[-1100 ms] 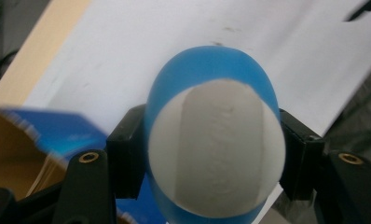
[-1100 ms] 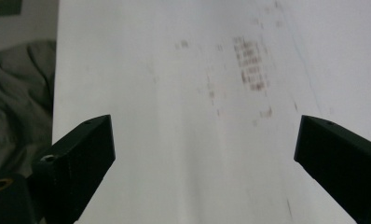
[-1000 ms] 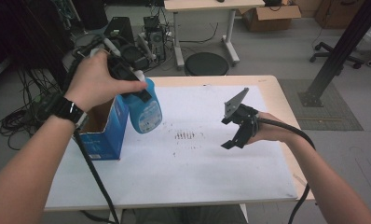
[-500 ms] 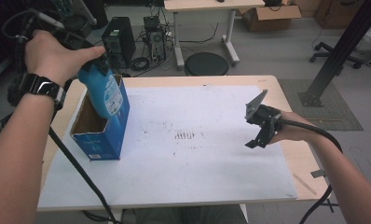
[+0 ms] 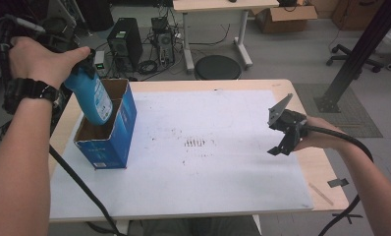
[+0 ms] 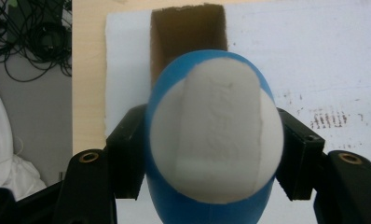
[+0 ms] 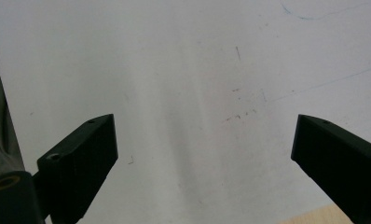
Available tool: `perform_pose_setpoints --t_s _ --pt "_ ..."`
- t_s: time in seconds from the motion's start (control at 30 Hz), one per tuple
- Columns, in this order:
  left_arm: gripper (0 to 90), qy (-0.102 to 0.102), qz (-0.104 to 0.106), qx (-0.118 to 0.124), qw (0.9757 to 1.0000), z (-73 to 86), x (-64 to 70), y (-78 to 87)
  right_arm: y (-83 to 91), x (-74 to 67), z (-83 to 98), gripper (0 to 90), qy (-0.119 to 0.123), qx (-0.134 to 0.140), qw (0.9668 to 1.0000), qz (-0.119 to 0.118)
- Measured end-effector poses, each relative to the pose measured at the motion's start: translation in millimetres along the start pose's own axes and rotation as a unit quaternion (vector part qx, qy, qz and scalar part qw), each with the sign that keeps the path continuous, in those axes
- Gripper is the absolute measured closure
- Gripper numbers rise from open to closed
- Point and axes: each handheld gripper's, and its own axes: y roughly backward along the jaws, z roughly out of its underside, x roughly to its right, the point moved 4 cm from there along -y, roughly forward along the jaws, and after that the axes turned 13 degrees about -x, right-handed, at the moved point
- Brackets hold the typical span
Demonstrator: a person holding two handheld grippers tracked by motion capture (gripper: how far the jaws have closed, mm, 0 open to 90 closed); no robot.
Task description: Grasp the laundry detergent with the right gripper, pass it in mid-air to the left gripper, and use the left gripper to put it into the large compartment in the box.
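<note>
A blue bottle [image 5: 93,97] with a white label hangs tilted over an open blue cardboard box [image 5: 110,147] at the table's left side, its lower end just inside the box's opening. My left gripper [image 6: 214,154] is shut on the bottle [image 6: 216,130], a black pad [image 6: 127,156] pressing on each side; in the high view the hand covers most of it. The box's brown inside [image 6: 188,35] shows beyond the bottle. My right gripper [image 5: 282,132] stands open over the right part of the white sheet [image 5: 223,172], with nothing between its jaws [image 7: 202,154].
The white sheet [image 7: 183,70] covers most of the wooden table [image 5: 326,194] and bears dark smudges [image 5: 196,143] in the middle. A strip of black tape [image 5: 337,183] lies at the front right corner. A computer tower [image 5: 120,37], a round stool [image 5: 217,67] and cables stand beyond the far edge.
The left hand has carried the bottle leftwards, from beside the box to over its opening, and tilted it. The right gripper has moved to the right, away from the middle of the sheet.
</note>
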Motion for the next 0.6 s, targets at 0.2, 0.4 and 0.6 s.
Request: perform_pose_setpoints --t_s 0.2,0.4,0.6 --pt "38.1 0.007 -0.005 -0.007 0.9999 3.0 -4.3 -21.8 -1.5 0.3 3.8 7.0 -0.001 -0.002 1.0 0.002" --pt "38.1 0.005 -0.003 -0.026 0.9997 7.9 -6.3 -54.4 -3.0 -0.3 3.3 7.1 -0.001 -0.003 1.0 0.001" --pt "38.1 -0.001 -0.01 -0.045 0.999 12.3 -4.5 -84.5 -6.2 -1.4 2.8 7.2 0.0 -0.008 1.0 -0.002"
